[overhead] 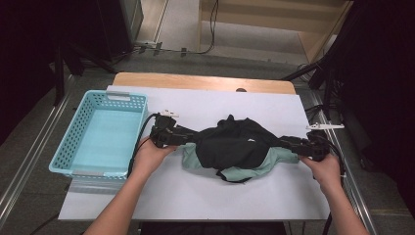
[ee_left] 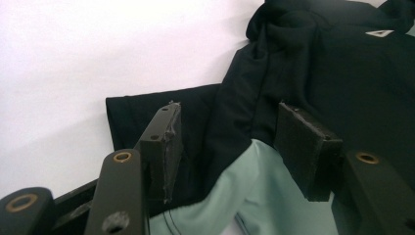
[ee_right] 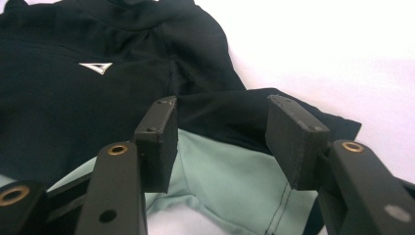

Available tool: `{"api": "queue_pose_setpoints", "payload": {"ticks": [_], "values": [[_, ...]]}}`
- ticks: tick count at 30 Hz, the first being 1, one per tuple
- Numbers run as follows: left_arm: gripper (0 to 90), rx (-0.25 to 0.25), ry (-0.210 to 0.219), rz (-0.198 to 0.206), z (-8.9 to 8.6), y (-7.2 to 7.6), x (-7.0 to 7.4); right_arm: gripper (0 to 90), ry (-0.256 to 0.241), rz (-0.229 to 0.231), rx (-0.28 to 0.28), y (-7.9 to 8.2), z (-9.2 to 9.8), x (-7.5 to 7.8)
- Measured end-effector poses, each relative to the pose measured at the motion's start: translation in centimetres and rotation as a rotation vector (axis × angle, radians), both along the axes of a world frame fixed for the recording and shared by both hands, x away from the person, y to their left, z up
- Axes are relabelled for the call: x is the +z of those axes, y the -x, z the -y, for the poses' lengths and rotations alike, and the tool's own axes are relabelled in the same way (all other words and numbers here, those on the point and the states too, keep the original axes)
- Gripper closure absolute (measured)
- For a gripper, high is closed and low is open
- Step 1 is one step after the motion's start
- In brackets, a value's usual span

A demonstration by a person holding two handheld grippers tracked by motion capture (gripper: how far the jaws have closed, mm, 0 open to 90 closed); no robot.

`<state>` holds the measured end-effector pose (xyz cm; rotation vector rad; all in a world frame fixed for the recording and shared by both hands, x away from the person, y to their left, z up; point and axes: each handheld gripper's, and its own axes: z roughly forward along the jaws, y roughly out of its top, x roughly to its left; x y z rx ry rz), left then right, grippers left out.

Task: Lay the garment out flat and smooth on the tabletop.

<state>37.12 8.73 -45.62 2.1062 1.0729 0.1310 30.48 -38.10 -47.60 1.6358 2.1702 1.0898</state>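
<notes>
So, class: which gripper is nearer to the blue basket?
The left. The left gripper sits just right of the blue basket, at the garment's left edge. The right gripper is at the garment's far side, well away from the basket.

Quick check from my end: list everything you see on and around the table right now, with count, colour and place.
Garment: one, black with pale green parts, bunched at mid-table between both tools; small triangle logo on the black cloth.
Basket: one, light blue, perforated walls, on the table's left side.
Table cover: one, white, over the table top.
Table: one, wood edge showing at the far side.
Cables: dark, on the floor beyond the table.
Left hand-held gripper: one, black, jaws open around the garment's left end.
Right hand-held gripper: one, black, jaws open around the garment's right end.
Hands: two, left hand, right hand.
</notes>
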Motion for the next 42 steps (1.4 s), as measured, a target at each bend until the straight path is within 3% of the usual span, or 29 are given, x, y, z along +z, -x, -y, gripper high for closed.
{"api": "queue_pose_setpoints", "payload": {"ticks": [4, 7, 25, 36, 40, 42], "values": [[44.9, 0.004, 0.016, 0.015, 0.2, -0.6, -0.3, 44.4, 0.01, -0.007, -0.009, -0.5, 0.0, -0.3], [44.9, -0.016, -0.02, 0.014, 0.5, -1.2, -0.5, 44.4, 0.016, -0.01, -0.018, -0.9, 0.1, -0.5], [45.3, -0.056, -0.058, 0.04, 2.5, -3.6, -1.9, 49.3, 0.024, 0.007, -0.004, -3.4, -1.5, -0.9], [49.5, -0.107, -0.035, 0.012, 4.3, -4.0, -2.5, 47.8, 0.038, -0.007, 0.004, -4.8, -2.0, -2.3], [54.4, -0.128, -0.058, -0.017, 4.7, -4.2, -3.4, 47.7, 0.063, -0.044, 0.031, -5.0, -2.6, -3.1], [56.7, -0.138, -0.075, -0.029, 4.8, -4.2, -3.8, 48.3, 0.102, -0.051, 0.062, -5.1, -3.0, -3.6]]}}
